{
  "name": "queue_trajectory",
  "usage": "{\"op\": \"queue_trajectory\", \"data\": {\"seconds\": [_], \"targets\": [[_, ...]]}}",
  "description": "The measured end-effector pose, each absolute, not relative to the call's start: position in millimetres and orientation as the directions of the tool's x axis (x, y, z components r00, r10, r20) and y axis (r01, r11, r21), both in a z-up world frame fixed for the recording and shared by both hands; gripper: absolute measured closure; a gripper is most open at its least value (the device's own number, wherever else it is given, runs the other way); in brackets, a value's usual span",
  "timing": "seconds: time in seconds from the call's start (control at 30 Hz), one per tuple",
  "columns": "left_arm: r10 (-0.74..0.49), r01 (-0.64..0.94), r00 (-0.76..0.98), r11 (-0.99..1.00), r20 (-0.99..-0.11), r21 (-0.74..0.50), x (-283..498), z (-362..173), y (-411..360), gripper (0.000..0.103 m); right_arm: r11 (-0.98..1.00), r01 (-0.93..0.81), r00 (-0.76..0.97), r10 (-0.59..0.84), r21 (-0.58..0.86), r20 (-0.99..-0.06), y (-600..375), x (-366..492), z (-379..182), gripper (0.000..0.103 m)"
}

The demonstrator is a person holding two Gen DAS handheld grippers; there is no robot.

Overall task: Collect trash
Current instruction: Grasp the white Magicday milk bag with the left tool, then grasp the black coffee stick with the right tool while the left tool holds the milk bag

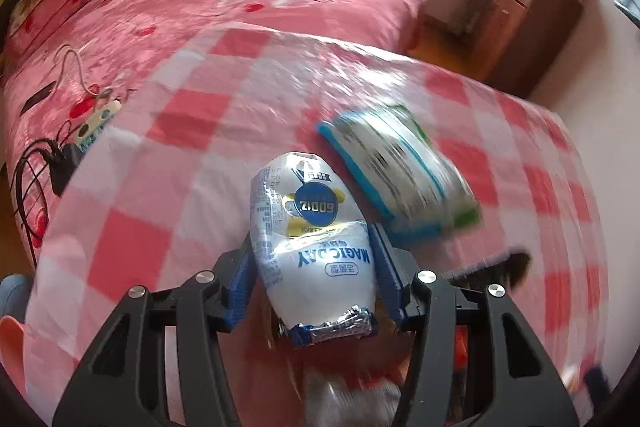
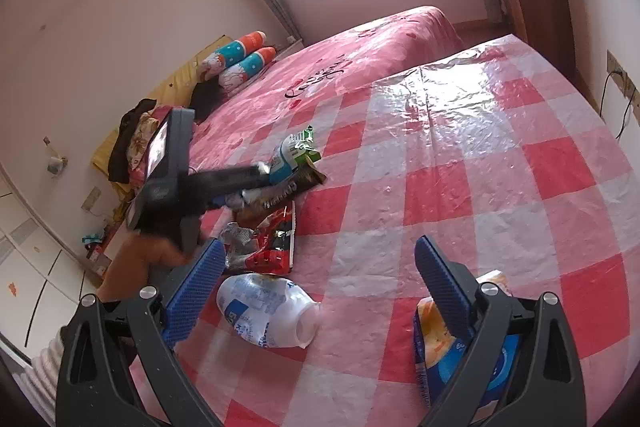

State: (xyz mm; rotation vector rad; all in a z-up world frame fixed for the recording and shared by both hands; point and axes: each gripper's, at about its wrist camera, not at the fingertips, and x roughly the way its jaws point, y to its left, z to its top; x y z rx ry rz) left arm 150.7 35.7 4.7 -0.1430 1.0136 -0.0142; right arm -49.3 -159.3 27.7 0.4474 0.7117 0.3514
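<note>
Blue-padded left tool clamps a white foil-sealed pouch above the checkered table; right tool, jaws wide, empty, hovers over a white bottle.

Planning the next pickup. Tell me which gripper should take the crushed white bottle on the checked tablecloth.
Right. The right gripper is open and empty, with the crushed white bottle lying just beside one of its fingers. The left gripper is shut on a white pouch, so it is occupied.
</note>
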Motion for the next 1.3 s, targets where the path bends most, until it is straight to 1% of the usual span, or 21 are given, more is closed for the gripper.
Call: {"op": "queue_trajectory", "data": {"seconds": [0.03,0.1,0.17,0.33,0.4,0.57,0.7,0.77,0.9,0.93,0.97,1.07,1.17,1.23,1.27,1.3], "targets": [[-0.098,-0.027,0.524,0.991,-0.846,-0.131,142,5,31,0.049,0.85,-0.154,0.708,0.451,0.504,-0.544,-160,-49,28,0.009],[-0.11,0.025,0.516,0.993,-0.85,-0.113,125,6,20,0.063,0.851,-0.148,0.709,0.447,0.504,-0.545,-162,-49,28,0.009],[-0.156,0.065,0.5,0.988,-0.852,-0.143,108,7,14,0.063,0.85,-0.142,0.707,0.445,0.507,-0.549,-162,-48,26,0.008],[-0.238,0.106,0.476,0.971,-0.847,-0.213,79,9,11,0.064,0.848,-0.145,0.696,0.454,0.51,-0.557,-157,-45,23,0.009],[-0.269,0.111,0.472,0.963,-0.84,-0.246,68,10,13,0.067,0.84,-0.15,0.678,0.471,0.521,-0.564,-151,-42,19,0.009],[-0.312,0.1,0.488,0.948,-0.815,-0.302,46,12,25,0.067,0.846,-0.162,0.655,0.478,0.509,-0.586,-135,-35,15,0.009],[-0.302,0.089,0.508,0.95,-0.807,-0.299,31,14,35,0.068,0.86,-0.185,0.633,0.475,0.476,-0.612,-114,-24,12,0.009],[-0.31,0.077,0.512,0.945,-0.801,-0.317,26,14,43,0.069,0.861,-0.199,0.617,0.481,0.467,-0.623,-105,-18,11,0.009],[-0.311,0.055,0.529,0.941,-0.789,-0.333,14,15,61,0.069,0.857,-0.209,0.596,0.493,0.471,-0.633,-93,-3,9,0.011],[-0.313,0.052,0.531,0.94,-0.788,-0.338,12,15,64,0.069,0.854,-0.207,0.591,0.498,0.477,-0.635,-92,0,9,0.017],[-0.314,0.045,0.534,0.938,-0.785,-0.344,10,14,68,0.069,0.852,-0.205,0.587,0.501,0.481,-0.637,-91,3,8,0.02],[-0.325,0.045,0.534,0.933,-0.781,-0.357,5,13,76,0.068,0.86,-0.196,0.579,0.489,0.471,-0.652,-87,9,6,0.023],[-0.306,0.05,0.536,0.942,-0.787,-0.332,0,8,81,0.068,0.871,-0.199,0.58,0.473,0.448,-0.663,-82,15,6,0.027],[-0.305,0.062,0.534,0.944,-0.789,-0.323,-2,6,82,0.064,0.88,-0.205,0.582,0.462,0.429,-0.669,-78,18,8,0.028],[-0.31,0.07,0.539,0.943,-0.783,-0.325,-4,6,83,0.06,0.881,-0.208,0.581,0.461,0.426,-0.67,-77,19,9,0.029],[-0.312,0.074,0.542,0.943,-0.78,-0.326,-4,6,83,0.052,0.88,-0.211,0.579,0.463,0.425,-0.671,-75,21,10,0.03]]}}
